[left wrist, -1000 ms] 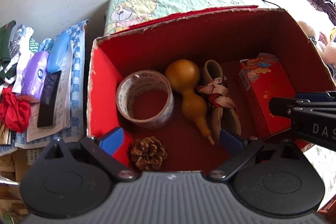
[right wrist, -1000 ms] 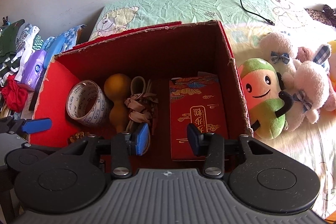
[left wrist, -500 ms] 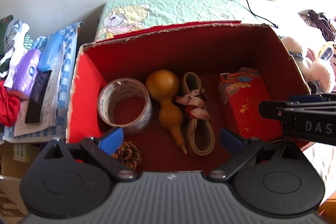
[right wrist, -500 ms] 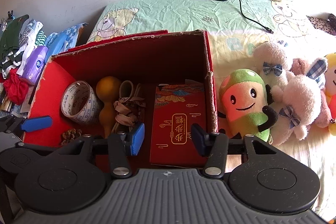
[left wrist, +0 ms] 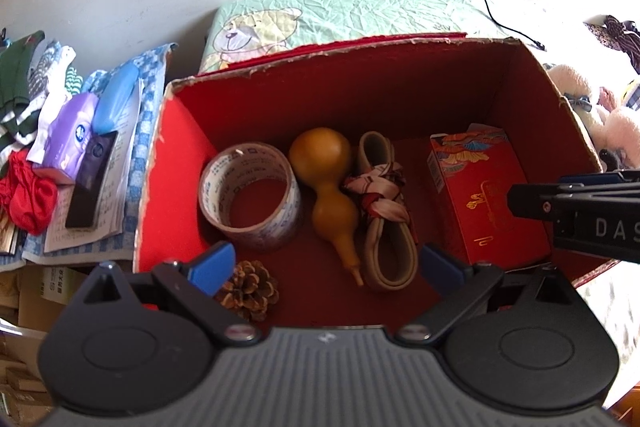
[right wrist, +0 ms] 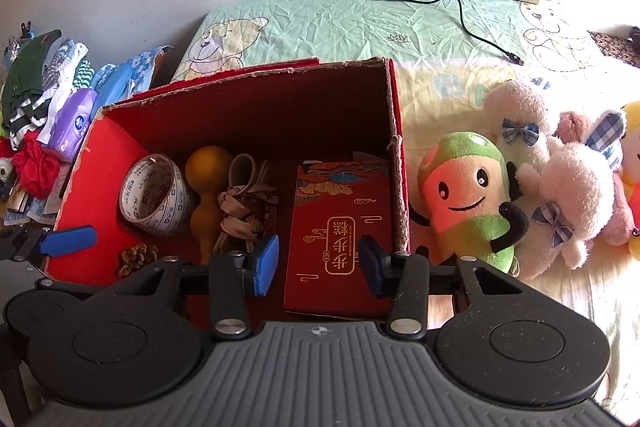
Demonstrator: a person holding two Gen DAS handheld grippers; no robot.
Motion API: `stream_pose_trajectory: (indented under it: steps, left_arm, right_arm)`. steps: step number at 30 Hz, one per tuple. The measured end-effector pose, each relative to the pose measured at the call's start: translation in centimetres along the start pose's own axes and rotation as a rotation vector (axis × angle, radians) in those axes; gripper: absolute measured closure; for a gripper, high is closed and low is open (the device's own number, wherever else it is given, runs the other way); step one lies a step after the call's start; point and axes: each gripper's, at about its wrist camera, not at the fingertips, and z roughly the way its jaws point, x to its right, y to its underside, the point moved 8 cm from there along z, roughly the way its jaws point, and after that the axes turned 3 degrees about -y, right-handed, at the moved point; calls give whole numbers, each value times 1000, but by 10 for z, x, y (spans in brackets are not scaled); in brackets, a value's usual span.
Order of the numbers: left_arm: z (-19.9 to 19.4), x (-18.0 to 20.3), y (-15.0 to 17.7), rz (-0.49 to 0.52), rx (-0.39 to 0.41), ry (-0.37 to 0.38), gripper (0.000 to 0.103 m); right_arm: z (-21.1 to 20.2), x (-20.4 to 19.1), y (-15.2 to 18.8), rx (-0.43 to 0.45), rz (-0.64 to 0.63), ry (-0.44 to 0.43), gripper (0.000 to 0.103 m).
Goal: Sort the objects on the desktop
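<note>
The red cardboard box (left wrist: 532,95) sits open on the bear-print bedsheet (right wrist: 320,15), holding a tape roll (left wrist: 250,197), a yellow gourd (left wrist: 326,183) touching the roll's right side, a coiled strap with a patterned ribbon (left wrist: 380,199) just right of the gourd, a red gift box (left wrist: 480,195) against the right wall, and a pine cone (left wrist: 248,287) near the front left corner. The contents lie as they did a second ago; only the views have changed, both cameras having pulled back and drifted right, so more bed and the plush toys (right wrist: 520,183) now show. The left gripper (left wrist: 324,269) hangs over the box's front with fingers wide and empty. The right gripper (right wrist: 318,259) hovers above the gift box, fingers moderately apart, gripping nothing.
</note>
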Motion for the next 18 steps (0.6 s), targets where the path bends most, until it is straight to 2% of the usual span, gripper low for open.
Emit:
stream_pose_trajectory:
  steps: [8, 15, 18]
  left_arm:
    - [-2, -10, -4, 48, 22, 37, 4]
    - [-3, -11, 1, 105, 51, 87, 4]
    - [-3, -10, 7, 111, 45, 93, 4]
  right_arm:
    - [-7, -10, -1, 28, 24, 54, 55]
    - [-8, -19, 4, 74, 35, 113, 55]
    - [-7, -21, 10, 67, 52, 124, 55]
